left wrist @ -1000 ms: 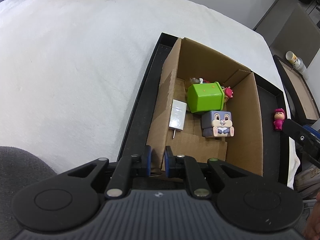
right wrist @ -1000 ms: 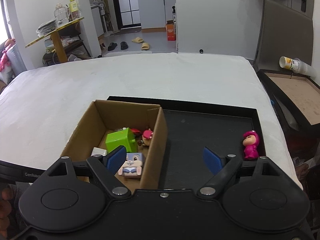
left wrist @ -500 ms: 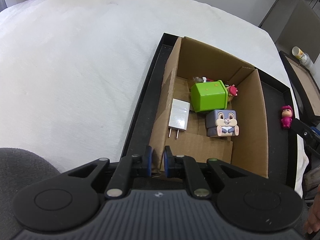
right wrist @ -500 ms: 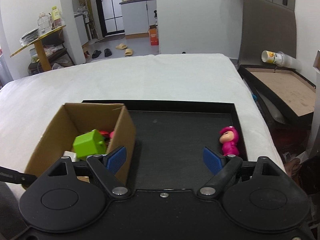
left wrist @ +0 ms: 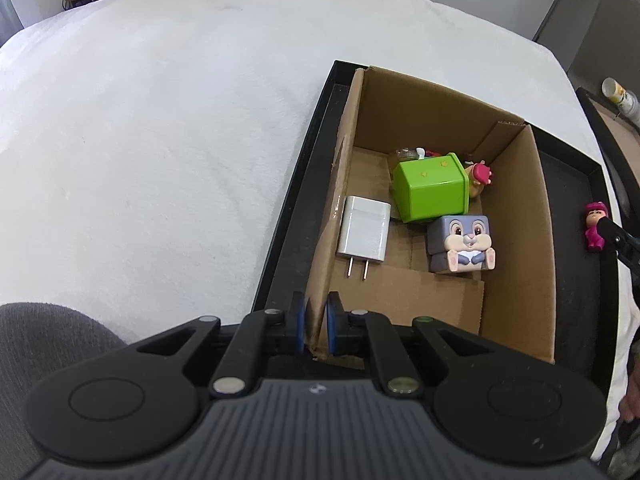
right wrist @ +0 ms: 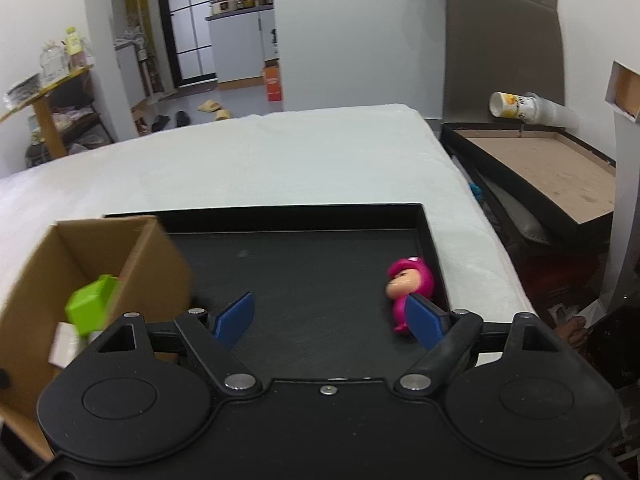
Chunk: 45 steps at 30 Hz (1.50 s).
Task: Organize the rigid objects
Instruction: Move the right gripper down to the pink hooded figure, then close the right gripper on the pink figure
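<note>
My left gripper (left wrist: 316, 322) is shut on the near left corner of the cardboard box (left wrist: 516, 216), which stands in the black tray (left wrist: 294, 208). Inside the box lie a green cube (left wrist: 430, 192), a grey bunny cube (left wrist: 460, 244), a white charger (left wrist: 364, 230) and a small red-capped figure (left wrist: 478, 174). A pink figurine (right wrist: 410, 286) lies on the tray floor at the right; it also shows in the left wrist view (left wrist: 595, 226). My right gripper (right wrist: 332, 318) is open and empty, low over the tray (right wrist: 304, 264), with its right finger (right wrist: 426, 322) just in front of the figurine.
The tray sits on a white cloth-covered table (left wrist: 160, 120). Beyond the table's right edge stands another black tray with a brown board (right wrist: 544, 168) and a paper cup (right wrist: 520, 106). The cardboard box (right wrist: 80, 256) is to the left of my right gripper.
My right gripper has moved right and closer to the pink figurine, the box sliding left in its view. My left gripper stays shut on the box corner, and its view has shifted slightly.
</note>
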Available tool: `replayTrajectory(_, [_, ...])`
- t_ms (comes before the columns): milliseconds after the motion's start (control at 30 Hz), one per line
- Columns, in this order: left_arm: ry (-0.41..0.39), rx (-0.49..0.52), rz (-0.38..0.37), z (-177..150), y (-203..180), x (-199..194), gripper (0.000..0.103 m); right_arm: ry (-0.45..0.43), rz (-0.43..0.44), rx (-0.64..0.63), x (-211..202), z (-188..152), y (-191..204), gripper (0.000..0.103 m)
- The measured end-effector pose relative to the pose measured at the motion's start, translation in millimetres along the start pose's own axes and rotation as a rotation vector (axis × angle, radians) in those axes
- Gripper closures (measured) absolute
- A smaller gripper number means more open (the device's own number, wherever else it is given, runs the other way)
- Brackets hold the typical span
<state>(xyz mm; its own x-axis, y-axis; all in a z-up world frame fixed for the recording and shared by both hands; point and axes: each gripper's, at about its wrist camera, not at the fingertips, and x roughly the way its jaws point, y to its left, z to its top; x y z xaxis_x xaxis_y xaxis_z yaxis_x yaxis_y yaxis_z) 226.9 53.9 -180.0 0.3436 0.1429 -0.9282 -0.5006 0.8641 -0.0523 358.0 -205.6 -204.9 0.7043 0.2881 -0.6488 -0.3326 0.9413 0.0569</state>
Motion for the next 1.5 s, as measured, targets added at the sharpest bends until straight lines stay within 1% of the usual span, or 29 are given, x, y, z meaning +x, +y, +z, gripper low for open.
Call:
replayTrajectory(67, [0.002,0.005,0.009,0,-2,1,0.093,-0.002,-0.020,0.001,7,-2,-5,0.021])
replayTrajectory(200, [0.004,0.025,0.035,0,-7,2,0.093,0.007,-0.013,0.040,17,-7,-20,0.022])
replayTrajectory(433, [0.018,0.022,0.054,3,-10,5,0.093,0.018,-0.025,0.077,29,-13,-36,0.022])
replayTrajectory(700, [0.015,0.015,0.060,3,-13,5,0.093,0.046,-0.019,0.103,42,-10,-38,0.022])
replayTrajectory(800, [0.014,0.014,0.056,3,-12,4,0.093,0.069,0.006,0.118,44,-14,-41,0.032])
replayTrajectory(900, [0.012,0.014,0.052,3,-11,3,0.093,0.063,0.014,0.117,38,-17,-41,0.037])
replayTrajectory(1067, [0.008,0.014,0.049,2,-10,3,0.093,0.018,-0.018,0.126,32,-17,-46,0.037])
replayTrajectory(1167, [0.011,0.018,0.053,2,-10,3,0.093,0.012,-0.021,0.136,35,-15,-49,0.037])
replayTrajectory(1267, [0.011,0.023,0.059,2,-11,4,0.093,0.013,-0.015,0.142,43,-15,-50,0.043])
replayTrajectory(1333, [0.008,0.027,0.060,1,-11,4,0.093,0.024,-0.007,0.153,48,-15,-51,0.051])
replayTrajectory(1400, [0.007,0.028,0.059,1,-12,4,0.093,0.029,-0.002,0.152,53,-14,-50,0.055])
replayTrajectory(1500, [0.008,0.026,0.056,2,-12,4,0.093,0.036,-0.016,0.150,57,-14,-50,0.055])
